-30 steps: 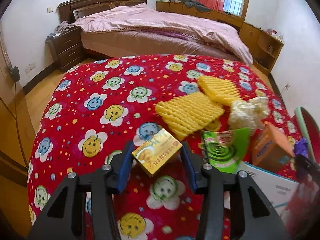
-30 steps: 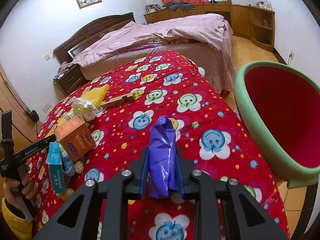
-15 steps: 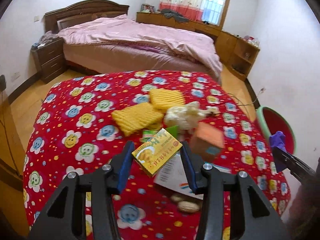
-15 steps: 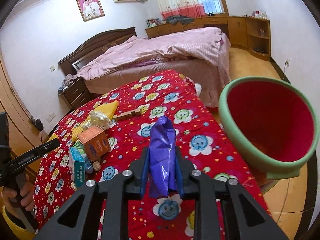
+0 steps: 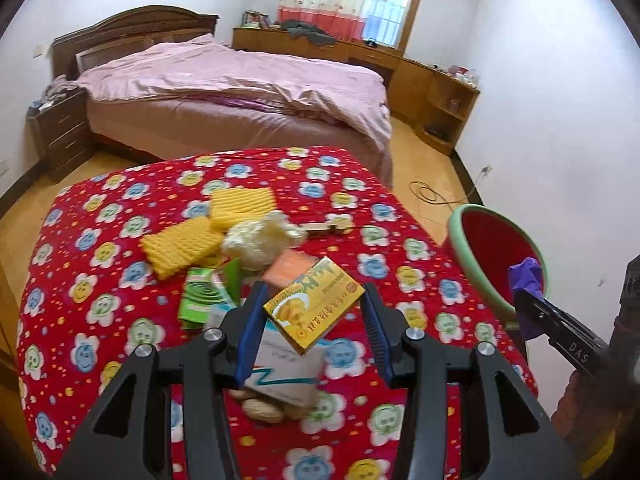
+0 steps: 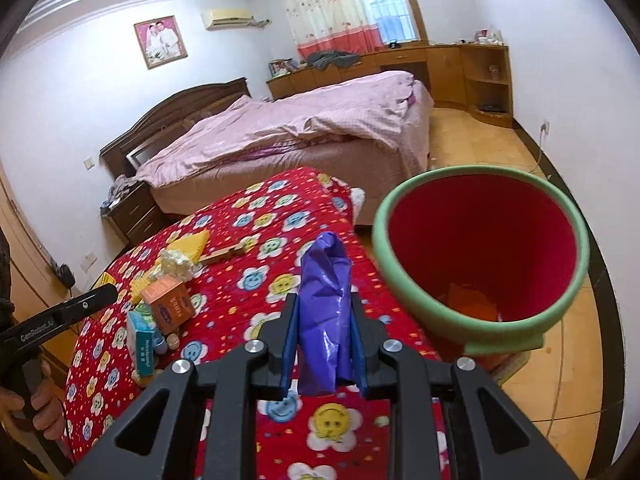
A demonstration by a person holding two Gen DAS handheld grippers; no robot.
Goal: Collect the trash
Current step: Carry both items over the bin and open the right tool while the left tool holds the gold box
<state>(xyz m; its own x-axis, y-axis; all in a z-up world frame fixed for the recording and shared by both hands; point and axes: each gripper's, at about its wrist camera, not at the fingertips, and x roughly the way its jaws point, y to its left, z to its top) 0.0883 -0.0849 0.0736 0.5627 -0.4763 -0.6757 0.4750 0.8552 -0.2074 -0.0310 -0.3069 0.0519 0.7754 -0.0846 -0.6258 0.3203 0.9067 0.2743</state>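
My left gripper (image 5: 314,318) is shut on a small yellow box (image 5: 314,310) and holds it high above the red flowered blanket (image 5: 100,264). My right gripper (image 6: 324,334) is shut on a crumpled purple plastic bag (image 6: 325,300), held above the blanket's right side, just left of the bin. The bag also shows in the left wrist view (image 5: 526,276). The red bin with a green rim (image 6: 484,248) stands on the floor right of the blanket and holds something orange at its bottom.
On the blanket lie yellow foam sheets (image 5: 180,244), a white wad (image 5: 260,236), an orange box (image 6: 168,304), a green coil box (image 5: 204,292), a white-blue box (image 6: 140,340), peanuts (image 5: 262,408) and a wooden stick (image 5: 328,229). A pink bed (image 5: 240,92) stands behind.
Both grippers have risen, keeping their loads. The left one swung right, bringing the bin into its view. The right one moved with the purple bag closer to the bin's opening.
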